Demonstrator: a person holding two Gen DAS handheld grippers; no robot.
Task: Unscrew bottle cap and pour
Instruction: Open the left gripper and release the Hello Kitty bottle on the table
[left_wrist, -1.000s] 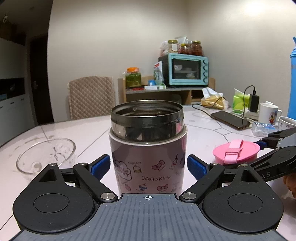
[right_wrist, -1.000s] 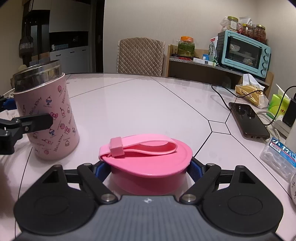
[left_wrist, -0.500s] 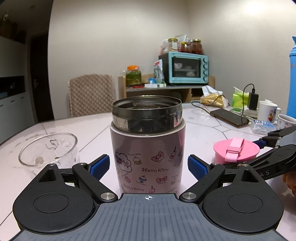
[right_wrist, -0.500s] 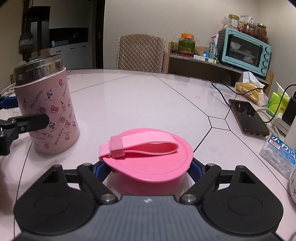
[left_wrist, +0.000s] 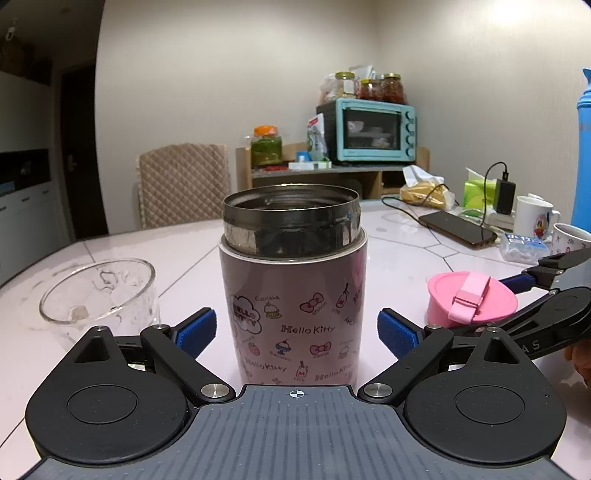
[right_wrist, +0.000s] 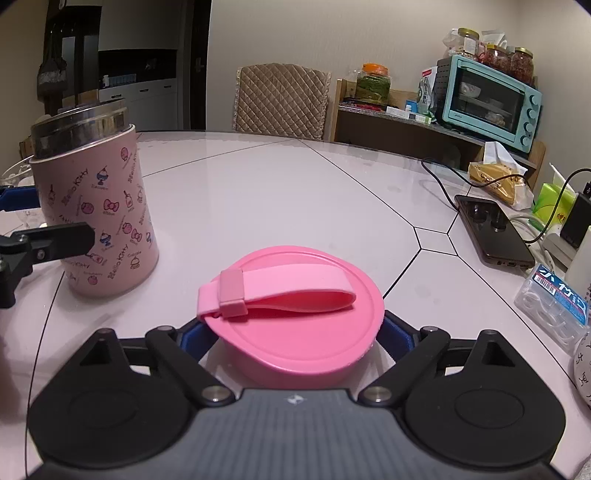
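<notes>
A pink Hello Kitty bottle with an open steel mouth stands upright on the table between the fingers of my left gripper. The blue pads stand a little off its sides, so the gripper is open. It also shows in the right wrist view. My right gripper is shut on the pink cap with a strap, held low over the table. The cap shows right of the bottle in the left wrist view. A clear glass stands left of the bottle.
On the white table to the right lie a phone on a cable, mugs, a tissue pack and a small plastic box. A blue bottle stands far right. A chair and a shelf with a teal oven are behind.
The left gripper has pulled back and dropped a little from the bottle, which now stands farther away in its view. The right gripper has lowered the cap slightly, still holding it.
</notes>
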